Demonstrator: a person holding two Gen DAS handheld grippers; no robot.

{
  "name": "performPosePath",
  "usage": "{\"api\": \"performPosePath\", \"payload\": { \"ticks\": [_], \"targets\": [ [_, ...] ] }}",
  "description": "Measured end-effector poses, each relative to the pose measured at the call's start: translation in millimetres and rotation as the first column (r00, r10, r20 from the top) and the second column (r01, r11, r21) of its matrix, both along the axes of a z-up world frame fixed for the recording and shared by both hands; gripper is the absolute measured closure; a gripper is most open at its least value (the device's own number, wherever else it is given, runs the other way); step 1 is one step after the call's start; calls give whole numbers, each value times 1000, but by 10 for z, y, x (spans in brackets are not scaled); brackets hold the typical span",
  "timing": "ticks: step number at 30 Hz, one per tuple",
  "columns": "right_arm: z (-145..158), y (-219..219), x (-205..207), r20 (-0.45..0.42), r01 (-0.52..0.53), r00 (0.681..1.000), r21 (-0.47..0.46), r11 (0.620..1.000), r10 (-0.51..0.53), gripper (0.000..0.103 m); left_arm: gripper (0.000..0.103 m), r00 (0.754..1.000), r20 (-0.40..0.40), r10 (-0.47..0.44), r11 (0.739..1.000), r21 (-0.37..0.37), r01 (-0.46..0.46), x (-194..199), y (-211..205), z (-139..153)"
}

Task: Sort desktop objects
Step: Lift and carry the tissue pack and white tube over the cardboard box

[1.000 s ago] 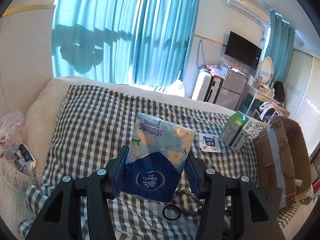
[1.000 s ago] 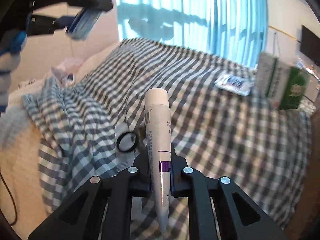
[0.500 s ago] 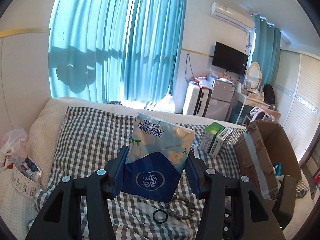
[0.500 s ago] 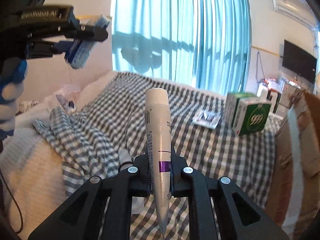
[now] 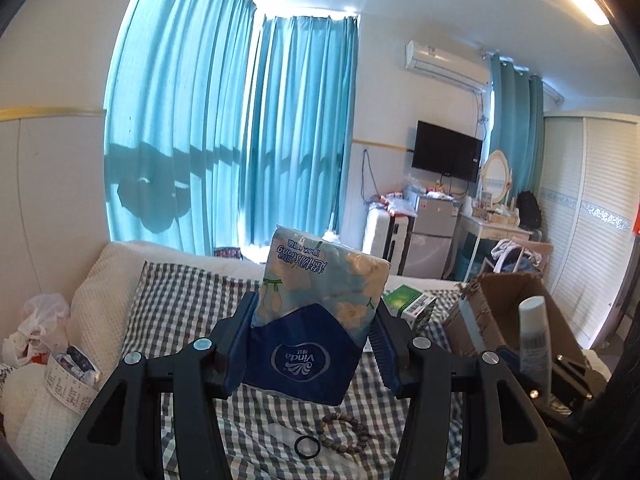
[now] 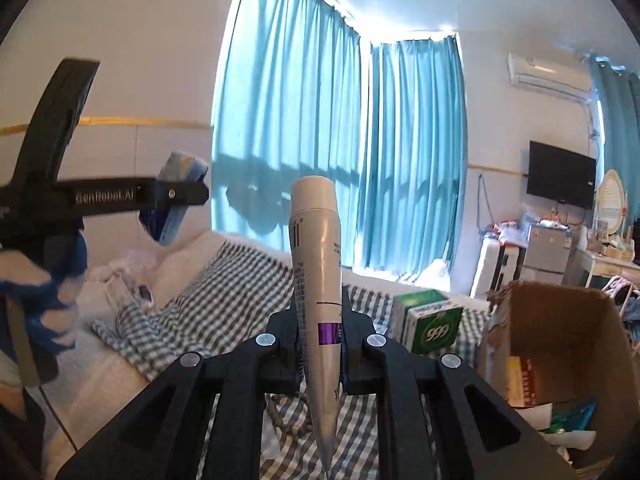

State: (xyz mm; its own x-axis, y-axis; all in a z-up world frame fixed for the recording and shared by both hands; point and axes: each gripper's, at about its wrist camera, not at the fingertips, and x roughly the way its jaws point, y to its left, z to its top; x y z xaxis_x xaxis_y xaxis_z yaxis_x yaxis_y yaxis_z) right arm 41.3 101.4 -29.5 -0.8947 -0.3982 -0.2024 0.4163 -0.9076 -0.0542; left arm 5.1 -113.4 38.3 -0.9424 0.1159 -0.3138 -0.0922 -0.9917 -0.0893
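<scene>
1. Tissues first: on the left side, the left gripper (image 5: pixel 312 344) squeezes a soft tissue pack (image 5: pixel 320 300) between its two blue pads, up in the air above the checked cloth (image 5: pixel 180 308).
2. Down on that cloth lie a bead bracelet (image 5: pixel 346 432) and a black ring (image 5: pixel 307 447). Nobody is holding them.
3. Farther right sits a green box (image 6: pixel 426 320), just beside the cardboard box (image 6: pixel 560 320).
4. On the right side, the right gripper (image 6: pixel 320 336) is pinched tight on a white tube (image 6: pixel 318 280), cap end up.
5. I think this is the carrying step. Both things look ready to go into the cardboard box, which is open on top and already has some stuff inside.
6. Next, each hand should swing right, get over the opening, and only then let go, so nothing drops on the bed.
</scene>
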Motion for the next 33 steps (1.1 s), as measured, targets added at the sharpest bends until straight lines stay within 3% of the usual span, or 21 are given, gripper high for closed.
{"api": "performPosePath", "payload": {
  "ticks": [7,21,33],
  "targets": [
    [241,281,169,-56,62,996,-47,997,-64,91,49,997,-70,-15,1000,-3,14,162,138,131],
    [365,766,231,-91,185,978,-57,981,-190,91,49,982,-75,-175,985,-22,174,100,769,138],
    [311,1417,78,-35,343,938,-70,937,-346,91,49,935,-43,-352,936,-38,351,-126,1640,179]
  ]
}}
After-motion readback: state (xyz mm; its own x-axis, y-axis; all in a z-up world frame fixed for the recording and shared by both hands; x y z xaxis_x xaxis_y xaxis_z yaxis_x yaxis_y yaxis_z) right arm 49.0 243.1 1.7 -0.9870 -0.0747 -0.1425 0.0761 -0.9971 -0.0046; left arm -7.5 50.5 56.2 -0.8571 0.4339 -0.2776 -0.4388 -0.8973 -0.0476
